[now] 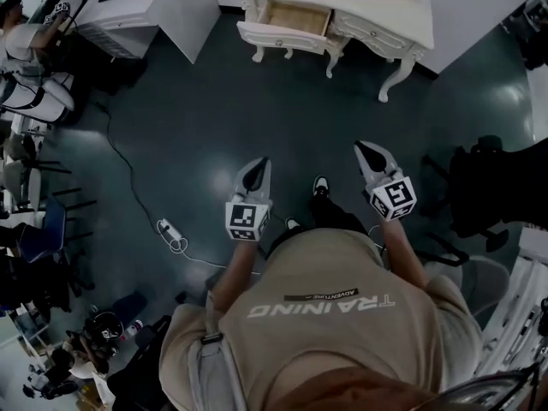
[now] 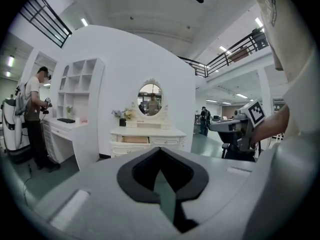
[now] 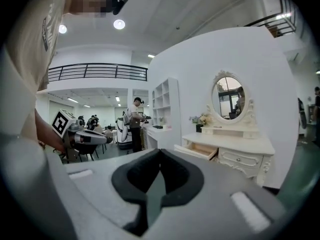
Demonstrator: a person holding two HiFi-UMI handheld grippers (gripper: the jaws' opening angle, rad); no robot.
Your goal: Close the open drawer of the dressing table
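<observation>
The cream dressing table (image 1: 377, 7) stands at the far end of the dark floor, well ahead of both grippers. Its left drawer (image 1: 287, 20) is pulled out and shows a wooden inside. My left gripper (image 1: 257, 169) and right gripper (image 1: 370, 155) hang side by side over the floor in front of the person, both shut and holding nothing. In the left gripper view the table (image 2: 148, 134) with the open drawer (image 2: 136, 140) is small and straight ahead beyond the shut jaws. In the right gripper view the drawer (image 3: 199, 151) juts out to the right of the jaws.
A white desk (image 1: 154, 7) stands left of the dressing table. A power strip with a cable (image 1: 169, 229) lies on the floor at the left. A black chair (image 1: 497, 187) is at the right. A person (image 2: 34, 119) stands by the desk.
</observation>
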